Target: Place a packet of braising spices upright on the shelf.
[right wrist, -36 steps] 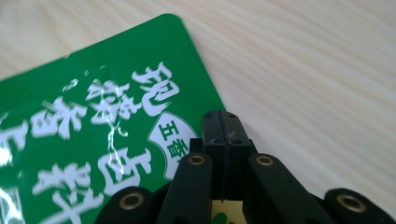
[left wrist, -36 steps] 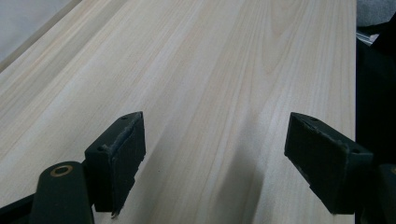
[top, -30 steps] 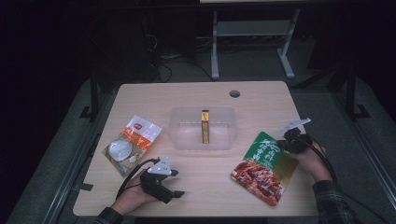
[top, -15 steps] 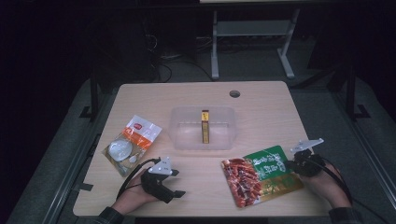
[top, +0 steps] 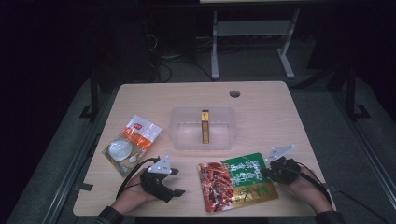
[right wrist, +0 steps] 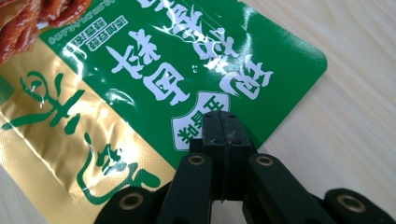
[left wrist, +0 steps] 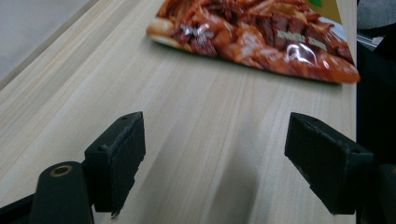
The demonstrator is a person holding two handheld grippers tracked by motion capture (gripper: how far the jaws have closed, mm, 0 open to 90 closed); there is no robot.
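A flat snack pouch (top: 238,184), green and gold with red food printed on it, lies on the wooden table (top: 261,107) near the front right. My right gripper (top: 265,171) is shut on the pouch's right edge; in the right gripper view its jaws (right wrist: 223,126) meet over the green corner of the pouch (right wrist: 140,84). My left gripper (top: 177,181) rests at the front left with its jaws wide apart and nothing between them. The left gripper view looks past that gripper (left wrist: 215,149) at the red end of the pouch (left wrist: 261,37).
A clear plastic tub (top: 182,140) stands mid-table with a narrow yellow box (top: 205,127) upright inside. A clear packet with an orange label (top: 131,142) lies at the left. A cable hole (top: 234,94) sits near the far edge.
My right gripper has moved left and toward the front edge, dragging the pouch along and turning it. The left gripper has stayed put.
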